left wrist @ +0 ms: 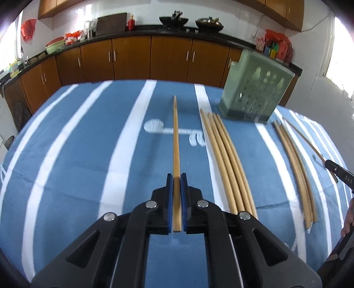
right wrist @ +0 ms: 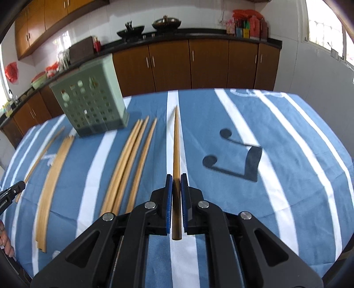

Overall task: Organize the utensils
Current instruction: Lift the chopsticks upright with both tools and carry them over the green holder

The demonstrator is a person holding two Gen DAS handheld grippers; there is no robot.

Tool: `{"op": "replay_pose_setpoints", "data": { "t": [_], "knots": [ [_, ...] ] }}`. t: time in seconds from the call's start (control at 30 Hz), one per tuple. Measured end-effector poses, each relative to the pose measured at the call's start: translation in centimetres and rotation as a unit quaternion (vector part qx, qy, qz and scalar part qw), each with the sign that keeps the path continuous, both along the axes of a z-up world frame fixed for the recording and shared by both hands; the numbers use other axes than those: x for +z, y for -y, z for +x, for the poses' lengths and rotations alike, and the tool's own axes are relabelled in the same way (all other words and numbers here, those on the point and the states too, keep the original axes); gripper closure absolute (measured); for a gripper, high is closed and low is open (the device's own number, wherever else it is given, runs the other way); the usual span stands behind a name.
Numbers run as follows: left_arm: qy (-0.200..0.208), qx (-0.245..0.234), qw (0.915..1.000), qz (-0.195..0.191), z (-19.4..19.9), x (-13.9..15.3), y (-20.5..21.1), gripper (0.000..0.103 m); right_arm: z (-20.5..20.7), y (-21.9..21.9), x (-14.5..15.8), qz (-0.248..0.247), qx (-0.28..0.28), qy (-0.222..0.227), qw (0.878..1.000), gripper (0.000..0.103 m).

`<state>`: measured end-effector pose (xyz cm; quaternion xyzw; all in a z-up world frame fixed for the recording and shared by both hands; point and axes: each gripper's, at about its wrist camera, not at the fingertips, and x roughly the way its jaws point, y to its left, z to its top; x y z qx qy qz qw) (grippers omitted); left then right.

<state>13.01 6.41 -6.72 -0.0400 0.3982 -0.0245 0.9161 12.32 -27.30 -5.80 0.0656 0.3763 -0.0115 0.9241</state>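
A green holder (left wrist: 256,93) with a perforated front stands upright at the far side of the counter (left wrist: 88,144); through its holes I cannot tell what, if anything, is inside. In the right wrist view the holder (right wrist: 93,99) sits far left.

The left gripper (left wrist: 176,177) has its jaws closed tight on one chopstick (left wrist: 176,133), which runs straight ahead from between the blue pads. The right gripper (right wrist: 176,178) likewise has its jaws clamped on a second chopstick (right wrist: 176,144), pointing forward over a white stripe.

A bundle of four chopsticks (left wrist: 225,159) lies on the cloth in front of the holder, and another group (left wrist: 296,166) lies further right, near the right gripper's tip at the frame edge.

The counter is covered with a blue cloth (right wrist: 287,155) with white stripes and a black musical note (right wrist: 234,155). Behind it, a kitchen: brown cabinets (left wrist: 132,57) under a dark worktop, two woks (left wrist: 173,20) on the stove, white tiled wall, bright windows to the sides.
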Motion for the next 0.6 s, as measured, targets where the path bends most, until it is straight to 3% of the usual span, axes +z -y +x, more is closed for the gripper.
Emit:
{"op": "replay_pose_setpoints", "data": {
  "t": [0.6],
  "knots": [
    [0.135, 0.029, 0.9903, -0.015, -2.3, 9.9, -1.4, 0.095, -2.4, 0.9, 6.6, 0.020, -0.013, 0.114, 0.993, 0.095]
  ]
}}
